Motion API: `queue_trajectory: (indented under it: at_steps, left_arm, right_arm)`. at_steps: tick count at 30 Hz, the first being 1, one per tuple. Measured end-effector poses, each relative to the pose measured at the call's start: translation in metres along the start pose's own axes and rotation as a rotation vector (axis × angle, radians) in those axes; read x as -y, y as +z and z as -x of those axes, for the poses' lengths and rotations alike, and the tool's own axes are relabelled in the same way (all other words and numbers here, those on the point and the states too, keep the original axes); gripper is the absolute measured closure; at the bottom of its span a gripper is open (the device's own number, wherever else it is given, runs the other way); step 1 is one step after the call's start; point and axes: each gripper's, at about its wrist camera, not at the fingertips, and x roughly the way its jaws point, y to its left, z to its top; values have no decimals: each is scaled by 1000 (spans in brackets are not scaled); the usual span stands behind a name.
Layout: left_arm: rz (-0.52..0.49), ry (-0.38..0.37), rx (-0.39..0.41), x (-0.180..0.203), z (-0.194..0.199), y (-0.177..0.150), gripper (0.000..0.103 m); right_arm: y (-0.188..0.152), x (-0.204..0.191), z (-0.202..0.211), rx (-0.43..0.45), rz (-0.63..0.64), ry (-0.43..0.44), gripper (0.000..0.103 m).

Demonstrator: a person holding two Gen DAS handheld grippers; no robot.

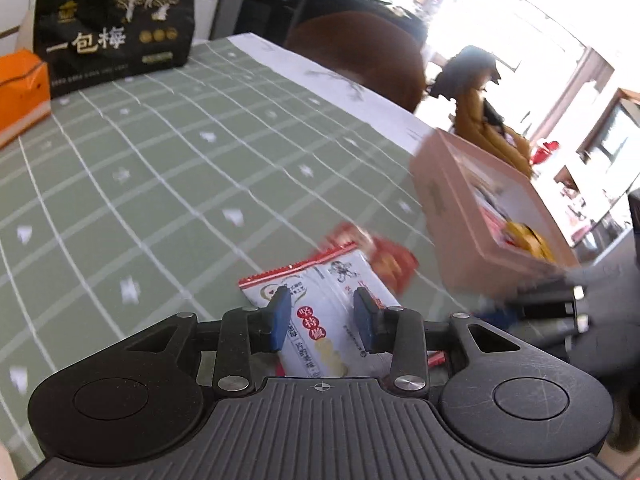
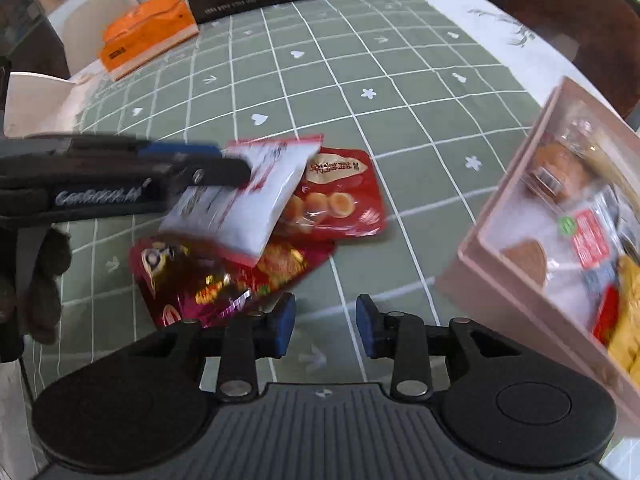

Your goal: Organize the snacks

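Observation:
My left gripper [image 1: 322, 318] is over a white snack packet [image 1: 332, 312] with a red top edge; its jaws stand on either side of the packet with gaps showing. In the right wrist view the left gripper [image 2: 224, 164] reaches in from the left onto that white packet [image 2: 248, 200], which lies on a red packet [image 2: 344, 196] and a dark red foil packet [image 2: 208, 280]. My right gripper [image 2: 325, 326] is open and empty, above the tablecloth beside the pile. A pink box [image 2: 520, 292] holding several snacks sits at the right; it also shows in the left wrist view [image 1: 452, 216].
A green checked tablecloth [image 2: 400, 80] covers the table. A black snack bag [image 1: 116, 28] and an orange box [image 1: 20, 92] stand at the far end. A brown chair back [image 1: 360, 56] is beyond the table's far edge.

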Motion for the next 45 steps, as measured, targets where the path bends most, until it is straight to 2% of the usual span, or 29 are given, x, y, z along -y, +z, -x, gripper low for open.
queue_trajectory:
  at_steps: [1,3,4,6,7,12,16,17,18,19,20,22,27,30,34,37,39,41,45]
  left_arm:
    - [-9,1,-3,4,5,-7,64]
    - [-22,19,-6,11,13,-19,64]
    - [-26,30,-8,15,17,-24,64]
    - [-15,59,-13,20,23,-30,64]
    - [-7,80,-15,22,23,-31,64]
    - [-9,160,-18,34,27,-32,64]
    - [-1,168,-18,33,28,-33,62]
    - [7,171,-17,32,29,-33,62]
    - [17,175,-16,30,31,-35,62]
    - [29,181,-15,28,32,-36,62]
    - [43,186,-11,25,34,-37,62]
    - [77,190,-1,20,38,-42,61]
    - [130,182,13,23,44,-50,62]
    - [125,159,-4,33,43,-51,62]
    - [92,165,-24,56,40,-55,62]
    - [88,198,-20,73,44,-63,62]
    - [79,242,-19,84,47,-69,61]
    - [75,281,-18,90,49,-74,61]
    - [72,349,-23,90,51,-85,61]
  right_arm:
    - [-3,1,5,18,-12,8,67]
    - [-5,2,19,84,-36,31,52]
    - [-3,0,26,120,-38,31,48]
    - [7,-4,32,157,-29,40,32]
    - [14,-5,31,163,-31,38,31]
    - [57,-6,-6,117,-102,23,30]
    - [79,-10,-37,128,-91,-85,31]
    - [81,-10,-42,119,-85,-90,36]
    - [81,-11,-45,102,-77,-90,44]
    - [77,-12,-43,104,-62,-96,46]
    - [72,-15,-40,105,-42,-90,52]
    - [60,-20,-33,97,-3,-69,57]
    - [11,-12,-5,91,2,-25,58]
    - [-18,4,1,49,-40,-18,60]
    - [-49,15,19,70,-44,-37,61]
    - [-50,21,31,92,-81,2,57]
    - [-42,25,39,141,-122,20,35]
    - [-28,29,39,173,-195,32,27]
    - [-1,22,19,140,-270,99,27]
